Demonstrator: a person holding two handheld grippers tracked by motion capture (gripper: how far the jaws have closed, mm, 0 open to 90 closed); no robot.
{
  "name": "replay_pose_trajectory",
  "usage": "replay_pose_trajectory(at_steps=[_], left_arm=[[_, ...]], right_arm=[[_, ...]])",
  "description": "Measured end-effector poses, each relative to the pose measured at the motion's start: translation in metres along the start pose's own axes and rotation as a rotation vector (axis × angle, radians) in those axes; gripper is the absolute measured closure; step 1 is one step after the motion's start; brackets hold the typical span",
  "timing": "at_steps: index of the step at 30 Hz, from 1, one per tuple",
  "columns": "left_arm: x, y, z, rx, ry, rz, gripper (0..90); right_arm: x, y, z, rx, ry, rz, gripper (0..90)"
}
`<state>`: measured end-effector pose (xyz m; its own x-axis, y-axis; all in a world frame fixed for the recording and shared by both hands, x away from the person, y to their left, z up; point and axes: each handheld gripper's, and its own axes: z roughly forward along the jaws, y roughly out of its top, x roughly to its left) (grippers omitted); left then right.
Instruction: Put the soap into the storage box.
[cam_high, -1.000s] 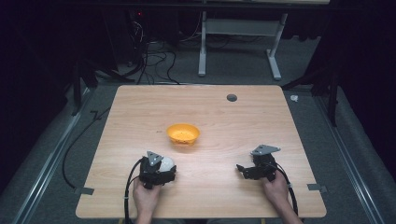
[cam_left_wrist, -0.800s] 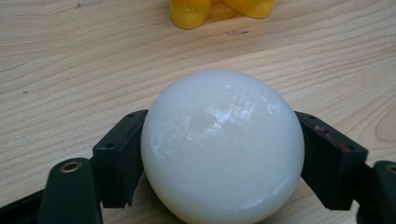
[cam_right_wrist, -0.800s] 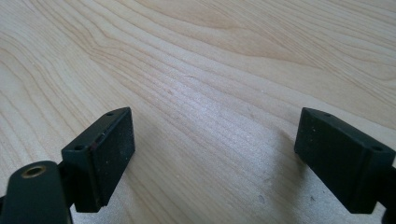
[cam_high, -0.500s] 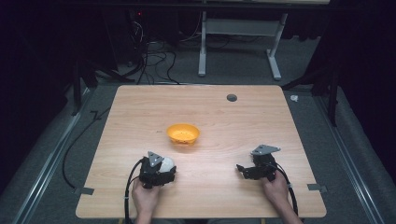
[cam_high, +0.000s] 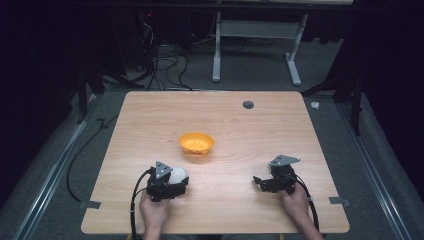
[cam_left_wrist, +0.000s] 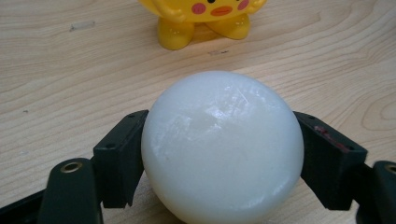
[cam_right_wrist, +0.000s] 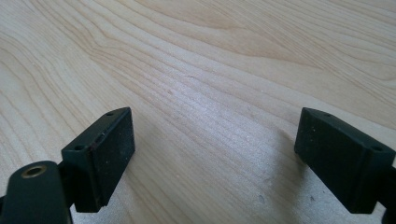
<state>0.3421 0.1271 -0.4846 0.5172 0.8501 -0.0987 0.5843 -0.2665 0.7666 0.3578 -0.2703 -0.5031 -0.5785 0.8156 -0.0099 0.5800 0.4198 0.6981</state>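
Observation:
A white ball (cam_high: 179, 174) sits near the table's front left, with my left gripper (cam_high: 175, 181) shut on it. In the left gripper view the ball (cam_left_wrist: 219, 149) is pressed between both black pads (cam_left_wrist: 122, 154). Just beyond it stands an orange-yellow bowl (cam_high: 196, 142). Up close, the bowl (cam_left_wrist: 205, 18) has short feet and a painted chick face. My right gripper (cam_high: 260, 182) rests at the front right, pointing left. In the right gripper view it (cam_right_wrist: 215, 154) is open, with only bare wood between its pads (cam_right_wrist: 105, 149).
The wooden table (cam_high: 250, 135) has a small grey round cap (cam_high: 248, 104) near its far edge. Behind the table, black cables (cam_high: 160, 60) lie on the floor beside a white desk frame (cam_high: 255, 50). A hand holds each gripper at the front edge.

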Motion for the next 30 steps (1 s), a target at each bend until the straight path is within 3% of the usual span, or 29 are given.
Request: replay_pose_trajectory(at_steps=[4, 19, 30], left_arm=[[0.000, 0.001, -0.002, -0.006, -0.015, -0.011, 24.5], [-0.002, 0.019, -0.007, -0.013, -0.065, 0.009, 24.5], [-0.002, 0.027, -0.012, -0.019, -0.068, 0.018, 24.5]], right_arm=[[0.000, 0.000, 0.000, 0.000, 0.000, 0.000, 12.9], [0.000, 0.000, 0.000, 0.000, 0.000, -0.004, 12.8], [0.000, 0.000, 0.000, -0.001, 0.000, -0.004, 12.8]])
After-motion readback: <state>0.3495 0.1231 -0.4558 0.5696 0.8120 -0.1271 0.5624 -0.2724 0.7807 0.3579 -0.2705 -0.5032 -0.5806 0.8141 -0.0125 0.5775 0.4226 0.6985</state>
